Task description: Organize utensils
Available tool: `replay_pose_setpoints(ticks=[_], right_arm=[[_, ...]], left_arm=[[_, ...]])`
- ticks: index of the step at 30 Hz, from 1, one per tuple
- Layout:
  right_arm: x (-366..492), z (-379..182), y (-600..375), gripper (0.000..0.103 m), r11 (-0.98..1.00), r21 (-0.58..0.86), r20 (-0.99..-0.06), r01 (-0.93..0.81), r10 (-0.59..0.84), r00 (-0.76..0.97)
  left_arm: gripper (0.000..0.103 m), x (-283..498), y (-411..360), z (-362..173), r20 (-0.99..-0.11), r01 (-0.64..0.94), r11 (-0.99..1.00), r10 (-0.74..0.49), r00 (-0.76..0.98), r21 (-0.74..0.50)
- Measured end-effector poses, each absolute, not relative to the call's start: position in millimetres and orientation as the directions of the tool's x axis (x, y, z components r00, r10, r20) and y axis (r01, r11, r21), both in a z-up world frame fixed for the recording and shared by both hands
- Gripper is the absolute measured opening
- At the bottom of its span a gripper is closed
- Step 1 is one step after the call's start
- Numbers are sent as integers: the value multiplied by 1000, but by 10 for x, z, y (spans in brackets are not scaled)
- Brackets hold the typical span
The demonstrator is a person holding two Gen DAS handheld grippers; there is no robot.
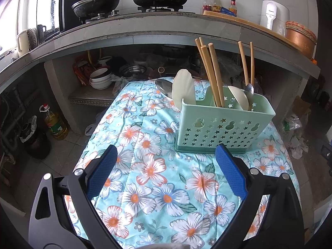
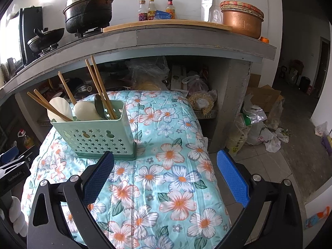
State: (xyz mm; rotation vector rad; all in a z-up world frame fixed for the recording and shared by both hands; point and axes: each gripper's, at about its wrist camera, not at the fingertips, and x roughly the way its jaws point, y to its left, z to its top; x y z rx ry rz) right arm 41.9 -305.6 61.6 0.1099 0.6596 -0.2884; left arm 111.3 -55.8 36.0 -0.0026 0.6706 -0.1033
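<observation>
A mint green utensil holder [image 1: 223, 127] [image 2: 97, 136] with star cut-outs stands on the floral cloth. It holds wooden chopsticks [image 1: 213, 74] [image 2: 100, 87], white ceramic spoons [image 1: 239, 98] [image 2: 86, 111] and a metal spoon [image 1: 250, 95] [image 2: 99, 105]. A white scoop [image 1: 183, 90] leans at its left end. Behind it a metal ladle bowl [image 1: 164, 86] lies on the cloth. My left gripper [image 1: 167, 151] is open and empty, just in front of the holder. My right gripper [image 2: 166, 157] is open and empty too, right of the holder.
The table under the floral cloth [image 1: 149, 166] [image 2: 166, 166] is narrow, with floor on both sides. A concrete counter [image 1: 145, 31] [image 2: 166, 39] carries pots, sauce bottles and a copper pot. Bowls [image 1: 100, 78] sit beneath it. An oil bottle [image 1: 55, 124] and bags [image 2: 255, 124] stand on the floor.
</observation>
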Motion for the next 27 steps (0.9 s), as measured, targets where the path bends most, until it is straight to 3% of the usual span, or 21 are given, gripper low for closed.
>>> replay_pose_setpoints(ticks=[27], right_arm=[[426,624,-3042,97,955,14,-618,296,-224,754]], left_arm=[[92,1114,-561,360,-620,90,995,-89,780,-30]])
